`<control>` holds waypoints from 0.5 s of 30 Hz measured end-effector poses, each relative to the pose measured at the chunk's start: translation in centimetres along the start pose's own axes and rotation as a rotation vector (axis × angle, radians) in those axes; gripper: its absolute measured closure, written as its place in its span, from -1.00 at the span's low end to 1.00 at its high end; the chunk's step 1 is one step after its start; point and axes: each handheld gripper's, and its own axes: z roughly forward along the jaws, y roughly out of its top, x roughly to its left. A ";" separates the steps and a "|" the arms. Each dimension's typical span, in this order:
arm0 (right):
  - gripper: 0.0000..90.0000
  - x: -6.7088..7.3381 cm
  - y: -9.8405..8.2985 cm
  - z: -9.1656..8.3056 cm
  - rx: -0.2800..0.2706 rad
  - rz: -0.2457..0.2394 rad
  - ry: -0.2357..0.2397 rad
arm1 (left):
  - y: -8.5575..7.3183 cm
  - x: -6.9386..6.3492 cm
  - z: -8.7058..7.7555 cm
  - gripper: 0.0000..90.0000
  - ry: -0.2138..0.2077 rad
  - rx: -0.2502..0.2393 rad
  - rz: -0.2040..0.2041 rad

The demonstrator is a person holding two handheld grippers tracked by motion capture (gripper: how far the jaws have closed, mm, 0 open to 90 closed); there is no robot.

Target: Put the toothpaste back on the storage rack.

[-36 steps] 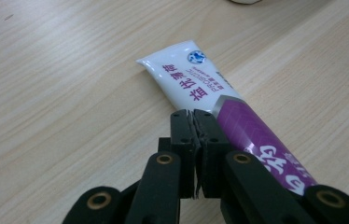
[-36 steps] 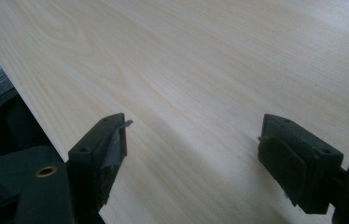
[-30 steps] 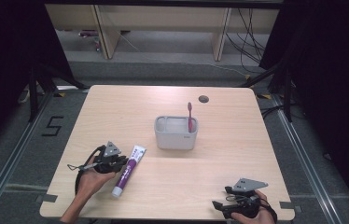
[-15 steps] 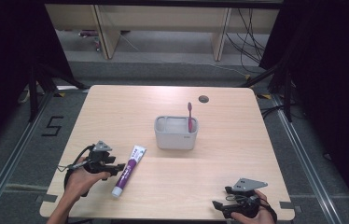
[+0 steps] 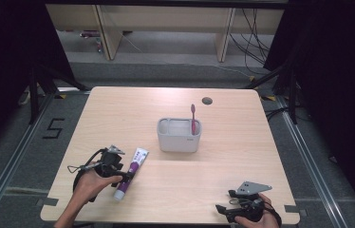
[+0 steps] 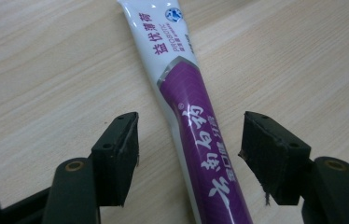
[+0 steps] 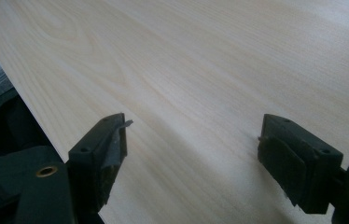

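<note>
- Light wooden table [image 5: 242,156] stands on a grey floor, with dark curtains at both sides.
- At the near left, the left gripper [image 5: 127,173] lies low over the toothpaste tube [image 5: 131,172]; its jaws have just been opening and now stand apart on both sides of the tube, without pressing it.
- In the left gripper view the toothpaste tube [image 6: 196,135], white and purple, lies flat on the wood between the two pads.
- Near the middle, a grey holder [image 5: 179,141] keeps a pink toothbrush [image 5: 193,118] upright in its right part.
- At the near right, the right gripper [image 5: 224,201] rests by the table edge, its jaws wide with bare wood between them.
</note>
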 end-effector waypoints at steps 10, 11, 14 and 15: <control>-0.45 0.0 0.0 0.0 0.001 -0.009 0.001 | 0.8 -0.6 1.1 -0.07 0.017 0.053 0.037; -0.45 0.0 0.0 0.1 0.000 -0.011 0.016 | 0.9 -0.6 1.2 -0.07 0.015 0.063 0.044; -0.45 0.2 0.0 0.0 0.001 0.004 0.003 | 1.0 -0.8 1.5 -0.04 0.018 0.062 0.048; -0.45 0.2 0.0 0.0 0.001 0.004 0.003 | 1.1 -0.8 1.6 -0.02 0.016 0.069 0.052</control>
